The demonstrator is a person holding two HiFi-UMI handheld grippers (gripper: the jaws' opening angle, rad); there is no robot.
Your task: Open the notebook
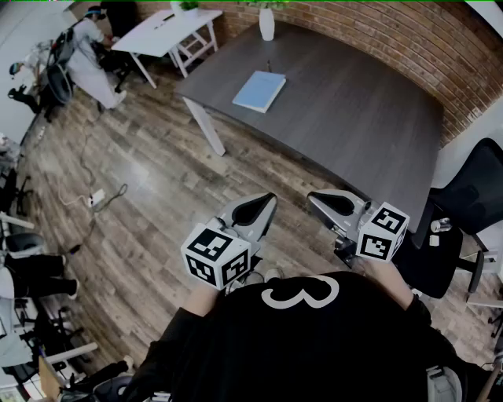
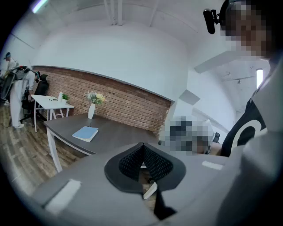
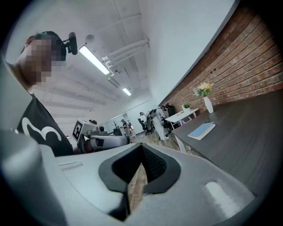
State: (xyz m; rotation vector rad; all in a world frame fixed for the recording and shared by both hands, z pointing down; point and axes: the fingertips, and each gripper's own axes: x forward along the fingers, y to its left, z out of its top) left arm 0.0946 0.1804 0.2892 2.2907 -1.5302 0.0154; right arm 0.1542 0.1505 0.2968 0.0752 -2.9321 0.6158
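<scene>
A light blue notebook [image 1: 259, 90] lies shut on the dark grey table [image 1: 354, 118], far ahead of both grippers. It shows small in the left gripper view [image 2: 86, 133] and the right gripper view [image 3: 201, 130]. My left gripper [image 1: 263, 206] and right gripper [image 1: 318, 201] are held close to the person's chest, over the wooden floor, well short of the table. Each has its jaws together with nothing between them, as the left gripper view [image 2: 142, 148] and the right gripper view [image 3: 141, 149] show.
A white vase [image 1: 267, 23] with flowers stands at the table's far edge, near the brick wall. A white side table [image 1: 169, 31] is at the back left, with a person [image 1: 86, 55] beside it. A black office chair [image 1: 464, 212] stands at the right.
</scene>
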